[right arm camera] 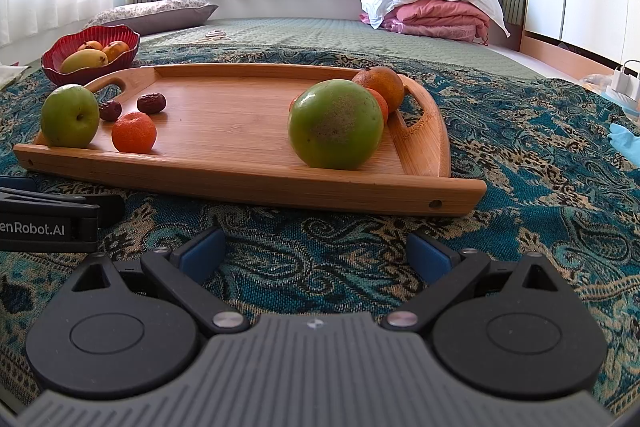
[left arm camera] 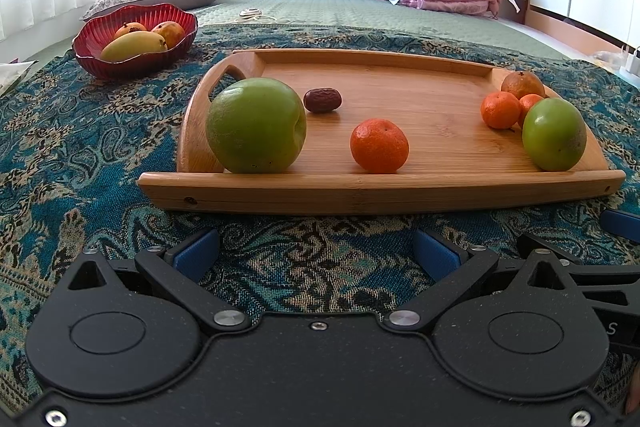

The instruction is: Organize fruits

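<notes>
Left wrist view: both grippers, left [left arm camera: 316, 255] and right [right arm camera: 316, 251], wait empty with fingers apart, near the tray [left arm camera: 360, 193]. Fruit lies on it; bowl [left arm camera: 132, 61] far left. Next: pick one fruit.

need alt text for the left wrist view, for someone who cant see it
A wooden tray on a patterned cloth holds two green apples, small oranges and a dark date. The open left gripper hovers in front of it; a red bowl of fruit sits behind, left.
</notes>
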{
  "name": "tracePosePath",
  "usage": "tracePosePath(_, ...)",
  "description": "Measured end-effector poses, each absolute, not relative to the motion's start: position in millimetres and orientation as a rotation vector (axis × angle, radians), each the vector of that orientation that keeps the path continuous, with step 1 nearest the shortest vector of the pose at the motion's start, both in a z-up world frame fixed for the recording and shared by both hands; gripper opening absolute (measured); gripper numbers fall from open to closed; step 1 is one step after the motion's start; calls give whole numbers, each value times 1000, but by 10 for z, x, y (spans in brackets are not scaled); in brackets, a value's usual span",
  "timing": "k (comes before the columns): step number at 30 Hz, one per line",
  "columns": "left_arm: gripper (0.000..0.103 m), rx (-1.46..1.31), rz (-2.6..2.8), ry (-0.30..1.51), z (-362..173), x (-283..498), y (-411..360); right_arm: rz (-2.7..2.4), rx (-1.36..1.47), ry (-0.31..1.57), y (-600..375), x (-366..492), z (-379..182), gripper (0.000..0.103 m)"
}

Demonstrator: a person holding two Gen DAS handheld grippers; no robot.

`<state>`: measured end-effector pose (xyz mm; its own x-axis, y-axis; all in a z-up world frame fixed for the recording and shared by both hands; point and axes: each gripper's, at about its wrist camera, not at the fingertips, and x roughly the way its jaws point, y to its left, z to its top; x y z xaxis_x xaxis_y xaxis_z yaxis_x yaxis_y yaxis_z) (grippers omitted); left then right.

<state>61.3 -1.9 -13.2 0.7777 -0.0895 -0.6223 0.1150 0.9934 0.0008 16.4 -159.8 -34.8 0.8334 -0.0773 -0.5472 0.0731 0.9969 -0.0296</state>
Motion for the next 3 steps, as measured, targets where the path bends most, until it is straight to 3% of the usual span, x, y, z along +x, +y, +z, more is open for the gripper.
tracePosePath(3, 103, 38, -112, 668, -128, 618, -24, -80, -8, 581, -1594, 164, -349, 101)
